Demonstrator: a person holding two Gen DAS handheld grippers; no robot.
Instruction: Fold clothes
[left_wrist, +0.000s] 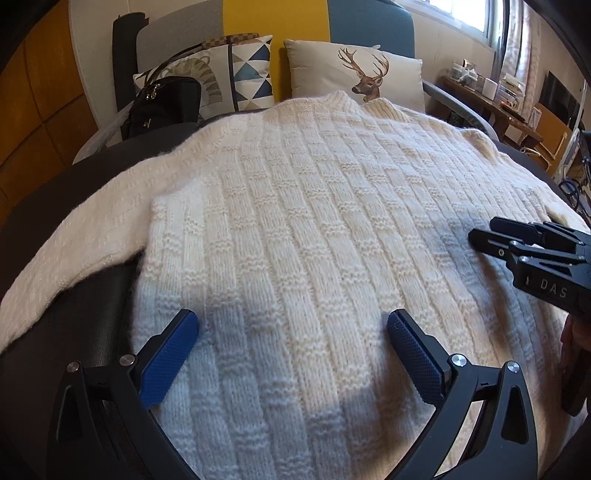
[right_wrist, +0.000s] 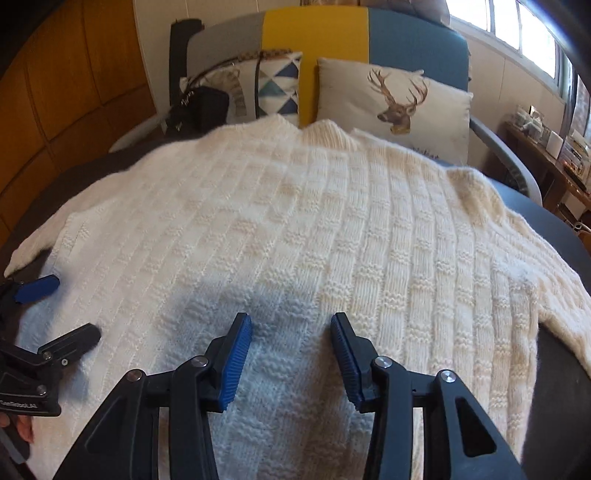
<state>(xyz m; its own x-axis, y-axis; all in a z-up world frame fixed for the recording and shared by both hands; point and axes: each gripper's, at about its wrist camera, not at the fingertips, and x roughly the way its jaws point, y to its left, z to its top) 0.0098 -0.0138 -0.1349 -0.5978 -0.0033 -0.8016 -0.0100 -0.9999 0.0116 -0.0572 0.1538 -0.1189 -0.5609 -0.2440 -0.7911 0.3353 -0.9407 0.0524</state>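
The cream knitted sweater (left_wrist: 306, 221) lies spread flat, collar at the far end, hem nearest both cameras. The left gripper (left_wrist: 291, 354) hangs over the sweater's lower body, toward the side where one sleeve (left_wrist: 70, 254) runs outward. The right gripper (right_wrist: 291, 354) hangs over the lower body as well, nearer the sweater's other side, where the second sleeve (right_wrist: 554, 295) lies stretched.

The sweater rests on a dark table (left_wrist: 74, 332), which shows bare beyond both sleeves. Past the sweater's collar stands a sofa (right_wrist: 406, 40) with grey, yellow and blue back panels. Directly behind the collar is a deer-print cushion (left_wrist: 354, 74); beside it, on the first sleeve's side, a triangle-pattern cushion (left_wrist: 251, 70) and a black handbag (left_wrist: 162, 107). Further off, beyond the second sleeve's side, a wooden shelf (left_wrist: 495, 103) with small items sits beneath a window (right_wrist: 517, 26). Wooden panelling (right_wrist: 74, 85) lines the wall on the opposite side.

Left gripper: jaws spread wide, blue pads (left_wrist: 166, 365) clear of each other, nothing held. Right gripper: jaws parted to a narrower gap, nothing between them. Whether either set of fingertips touches the knit or merely hovers just above it cannot be confirmed from these angles.
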